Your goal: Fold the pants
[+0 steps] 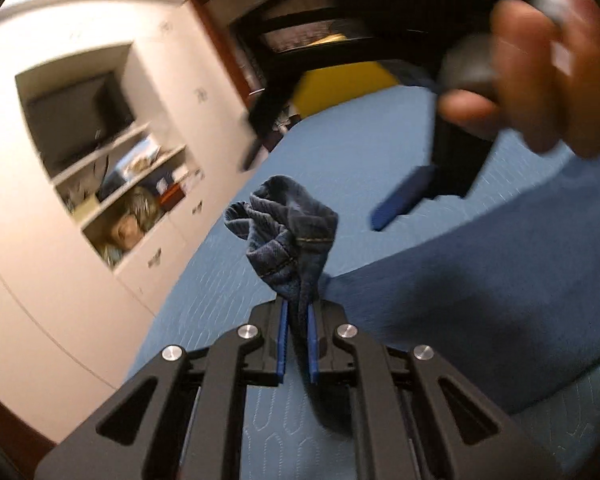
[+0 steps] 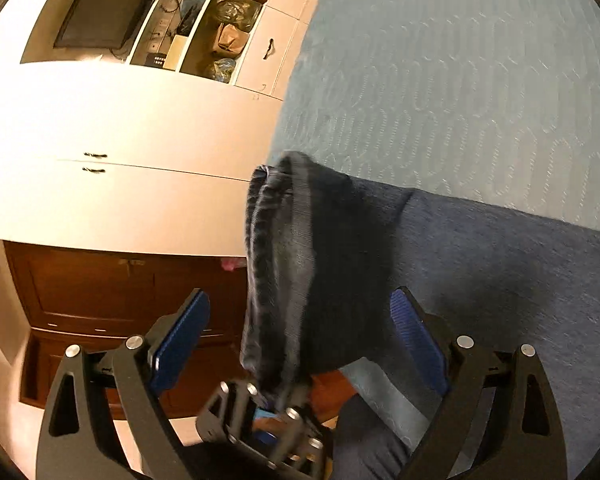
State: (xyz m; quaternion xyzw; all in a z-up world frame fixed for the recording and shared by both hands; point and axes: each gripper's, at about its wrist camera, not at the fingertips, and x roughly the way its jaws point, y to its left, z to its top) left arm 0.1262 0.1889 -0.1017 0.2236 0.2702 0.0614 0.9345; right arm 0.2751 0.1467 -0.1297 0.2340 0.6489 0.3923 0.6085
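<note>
A dark television sits in a white wall unit. Cluttered shelves lie beside it. A blue quilted bedspread covers the bed.

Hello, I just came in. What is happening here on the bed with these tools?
A person is folding dark blue denim pants on a light blue quilted bed cover, with a handheld two-finger gripper in each hand. The left gripper is shut on a bunched end of the pants and lifts it off the cover. The right gripper is open, its blue-padded fingers on either side of that same bunched end without closing on it. The rest of the pants lies spread on the cover.
</note>
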